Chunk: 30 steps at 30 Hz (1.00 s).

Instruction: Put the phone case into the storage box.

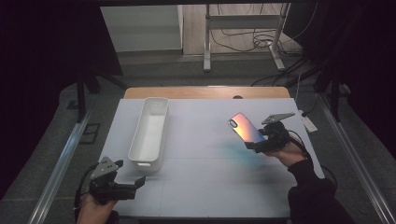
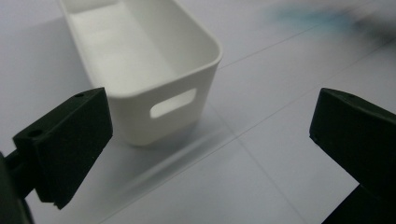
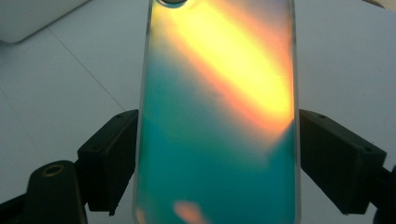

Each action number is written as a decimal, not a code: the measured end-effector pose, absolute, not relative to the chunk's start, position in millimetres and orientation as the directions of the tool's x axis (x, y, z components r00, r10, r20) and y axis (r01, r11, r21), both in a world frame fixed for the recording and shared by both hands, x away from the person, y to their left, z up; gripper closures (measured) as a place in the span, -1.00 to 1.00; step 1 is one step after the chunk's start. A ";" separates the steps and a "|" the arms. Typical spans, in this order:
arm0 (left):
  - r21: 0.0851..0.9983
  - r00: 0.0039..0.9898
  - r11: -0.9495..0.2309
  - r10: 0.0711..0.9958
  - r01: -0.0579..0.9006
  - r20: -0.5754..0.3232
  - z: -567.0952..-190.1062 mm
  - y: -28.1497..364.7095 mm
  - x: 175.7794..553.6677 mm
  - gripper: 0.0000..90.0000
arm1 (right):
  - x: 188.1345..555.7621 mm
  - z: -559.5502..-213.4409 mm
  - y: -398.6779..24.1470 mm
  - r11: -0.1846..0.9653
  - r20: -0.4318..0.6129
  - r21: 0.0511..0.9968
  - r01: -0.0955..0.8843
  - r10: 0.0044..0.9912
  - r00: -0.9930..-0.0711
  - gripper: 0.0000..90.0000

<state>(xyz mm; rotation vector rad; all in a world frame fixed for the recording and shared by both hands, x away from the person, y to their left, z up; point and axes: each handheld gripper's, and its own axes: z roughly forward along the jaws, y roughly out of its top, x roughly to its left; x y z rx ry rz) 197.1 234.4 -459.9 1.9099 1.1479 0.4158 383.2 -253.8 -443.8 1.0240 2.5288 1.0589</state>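
The pickup looks done: the right gripper (image 1: 258, 142) has an iridescent phone case (image 1: 246, 130) clamped across its width, its jaws spread wide and pressing on the case's two long edges, and the case is held clear of the white table (image 1: 205, 177), tilted with its camera cut-out end pointing up and away toward the far left. In the right gripper view the case (image 3: 219, 121) runs straight out from between the jaws, gripped near its lower end, with most of its length sticking out beyond them. What seems left is the carry across and the drop into the white bin (image 1: 150, 131), which is empty and stands well apart from the case, on the left half of the table. The left gripper (image 1: 130, 176) hovers near the bin's near end, its jaws wide apart with nothing between them; in its own view the bin's (image 2: 140, 60) handle slot faces it.
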 end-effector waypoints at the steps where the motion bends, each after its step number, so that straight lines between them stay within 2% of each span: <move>1: 0.804 0.531 -0.216 0.835 0.555 -0.142 -459.2 233.1 198.2 -1.00 | 381.9 -442.7 -253.8 0.496 0.071 0.697 0.519 0.672 -0.737 -0.63; 8: 0.822 0.586 -0.218 0.794 0.526 -0.164 -455.5 225.3 205.0 -1.00 | 374.1 -437.5 -252.6 0.474 0.091 0.723 0.502 0.655 -0.750 -0.63; 14: 0.835 0.664 -0.272 0.734 0.478 -0.141 -452.4 209.6 214.0 -1.00 | 363.2 -431.2 -252.7 0.448 0.112 0.755 0.479 0.631 -0.768 -0.63; 30: 0.849 0.741 -0.308 0.658 0.428 -0.135 -444.5 183.8 236.3 -1.00 | 343.8 -424.4 -251.0 0.413 0.142 0.790 0.454 0.596 -0.790 -0.63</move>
